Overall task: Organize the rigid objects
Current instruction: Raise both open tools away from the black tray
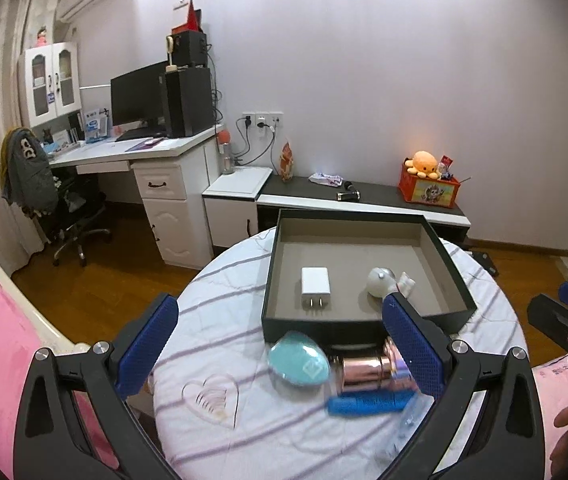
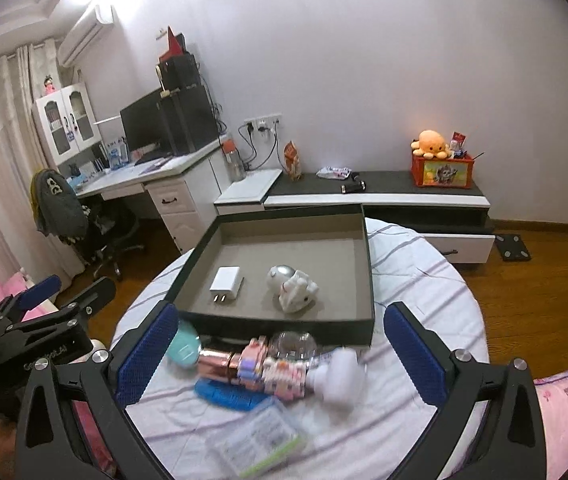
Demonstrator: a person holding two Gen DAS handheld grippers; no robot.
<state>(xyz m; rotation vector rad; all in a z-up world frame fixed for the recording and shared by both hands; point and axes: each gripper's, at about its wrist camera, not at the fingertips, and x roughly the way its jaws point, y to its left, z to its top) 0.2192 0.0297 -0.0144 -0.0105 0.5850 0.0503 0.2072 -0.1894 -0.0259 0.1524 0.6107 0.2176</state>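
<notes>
Both the left hand-held gripper (image 1: 280,344) and the right hand-held gripper (image 2: 284,356) stand wide, holding nothing. A tray (image 2: 367,264) at the round bench's (image 1: 212,360) far edge contains a white charger (image 1: 315,287) and a white figurine (image 2: 293,286).

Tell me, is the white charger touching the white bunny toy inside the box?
Apart. The right wrist view shows bare grey box floor between the white charger and the white bunny toy; the left wrist view shows the same gap.
</notes>
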